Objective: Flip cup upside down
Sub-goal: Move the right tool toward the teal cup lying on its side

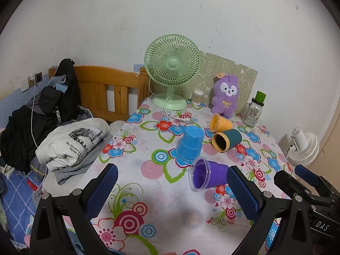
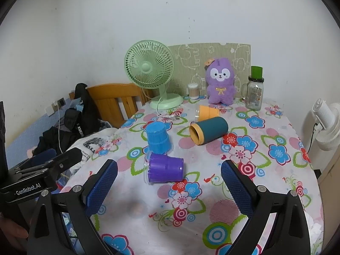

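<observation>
A purple cup (image 1: 209, 176) (image 2: 164, 167) lies on its side on the flowered tablecloth, mouth to the left. A blue cup (image 1: 190, 144) (image 2: 158, 138) stands upside down just behind it. A dark teal cup with an orange rim (image 1: 226, 140) (image 2: 209, 132) and an orange cup (image 1: 220, 123) (image 2: 208, 111) lie on their sides farther back. My left gripper (image 1: 172, 188) is open and empty, its right finger close beside the purple cup's base. My right gripper (image 2: 169, 188) is open and empty, just in front of the purple cup.
At the table's back stand a green desk fan (image 1: 172, 72) (image 2: 149, 72), a cotton-swab jar (image 2: 193, 91), a purple plush toy (image 2: 221, 82) and a glass jar with a green lid (image 2: 254, 91). A bed with clothes (image 1: 72, 142) lies left; a white fan (image 2: 325, 123) stands right.
</observation>
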Action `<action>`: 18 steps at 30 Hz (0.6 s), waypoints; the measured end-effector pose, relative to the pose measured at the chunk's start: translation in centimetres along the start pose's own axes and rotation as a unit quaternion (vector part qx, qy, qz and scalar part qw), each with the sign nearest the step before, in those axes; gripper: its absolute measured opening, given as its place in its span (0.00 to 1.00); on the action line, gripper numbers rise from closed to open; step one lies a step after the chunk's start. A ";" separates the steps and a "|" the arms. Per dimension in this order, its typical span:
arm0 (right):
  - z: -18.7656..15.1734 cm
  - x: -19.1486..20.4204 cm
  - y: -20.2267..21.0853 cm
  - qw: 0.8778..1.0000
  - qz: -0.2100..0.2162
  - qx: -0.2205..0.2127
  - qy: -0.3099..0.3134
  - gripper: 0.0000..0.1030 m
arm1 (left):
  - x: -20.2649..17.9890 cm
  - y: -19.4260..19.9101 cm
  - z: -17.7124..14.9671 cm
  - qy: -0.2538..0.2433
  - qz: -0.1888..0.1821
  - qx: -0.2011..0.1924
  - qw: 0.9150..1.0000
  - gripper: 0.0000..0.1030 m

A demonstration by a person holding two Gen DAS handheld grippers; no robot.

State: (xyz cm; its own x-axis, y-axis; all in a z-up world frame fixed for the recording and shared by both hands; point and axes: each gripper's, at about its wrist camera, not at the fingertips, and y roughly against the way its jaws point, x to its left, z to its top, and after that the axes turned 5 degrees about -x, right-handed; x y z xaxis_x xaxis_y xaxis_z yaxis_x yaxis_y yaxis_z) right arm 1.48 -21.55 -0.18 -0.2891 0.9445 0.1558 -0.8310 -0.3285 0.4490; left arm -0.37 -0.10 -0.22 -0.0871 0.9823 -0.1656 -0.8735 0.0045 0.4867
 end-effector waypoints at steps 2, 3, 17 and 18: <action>-0.1 -0.3 -0.4 1.000 0.000 0.006 -0.003 0.96 | -0.1 -0.3 -0.1 0.000 0.000 0.003 1.000 1.00; -0.1 -0.5 -0.7 1.000 0.001 0.008 -0.004 0.96 | -0.1 -0.5 -0.1 0.000 0.000 0.005 1.000 1.00; -0.2 -4.1 -6.7 0.994 -0.006 0.075 -0.076 0.96 | -0.6 -6.4 0.0 -0.015 -0.004 0.048 0.999 1.00; -0.1 -4.4 -7.3 0.994 -0.011 0.080 -0.080 0.96 | -0.6 -7.0 0.1 -0.015 -0.006 0.050 0.999 1.00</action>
State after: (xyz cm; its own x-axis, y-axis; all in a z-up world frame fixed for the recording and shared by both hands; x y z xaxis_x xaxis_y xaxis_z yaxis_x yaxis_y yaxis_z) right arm 8.79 -23.33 -4.24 -0.1828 0.9434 0.2766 -0.7459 -0.3164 0.5861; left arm 5.85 -0.75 -3.45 -0.0608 0.9873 -0.1466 -0.8225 0.0336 0.5678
